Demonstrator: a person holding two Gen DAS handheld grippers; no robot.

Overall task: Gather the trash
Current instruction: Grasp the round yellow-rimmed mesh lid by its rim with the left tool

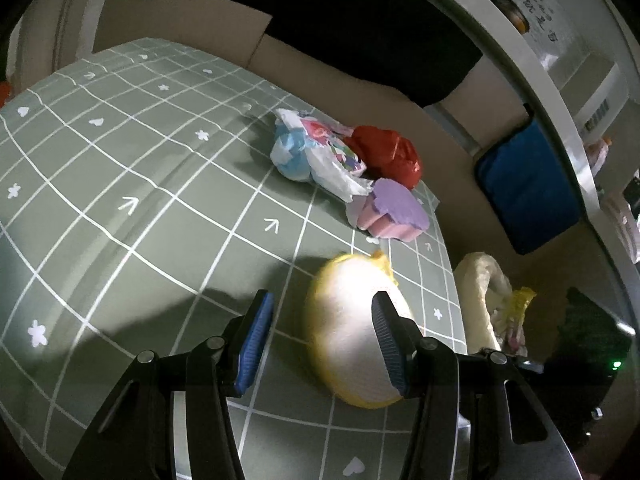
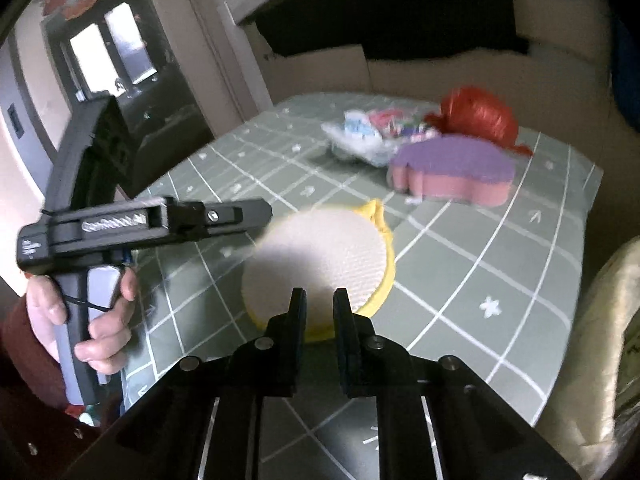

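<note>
A round yellow-rimmed white sponge [image 1: 352, 332] lies on the green checked tablecloth [image 1: 120, 160]; it also shows in the right wrist view [image 2: 320, 256]. My left gripper [image 1: 320, 320] is open, its right finger over the sponge, its left finger beside it. My right gripper [image 2: 320, 304] is narrowly open and empty, just short of the sponge's near edge. Farther back lie a purple-pink sponge [image 1: 394, 210], a crumpled red bag [image 1: 390, 154] and a white-blue printed wrapper [image 1: 316, 152]. The left gripper's body [image 2: 152, 224] shows in the right wrist view, held by a hand.
A cream bag [image 1: 484, 292] holding trash hangs off the table's right edge, also in the right wrist view [image 2: 600, 352]. A blue cushion [image 1: 528, 188] leans by the wall. Cardboard [image 1: 180, 20] stands behind the table.
</note>
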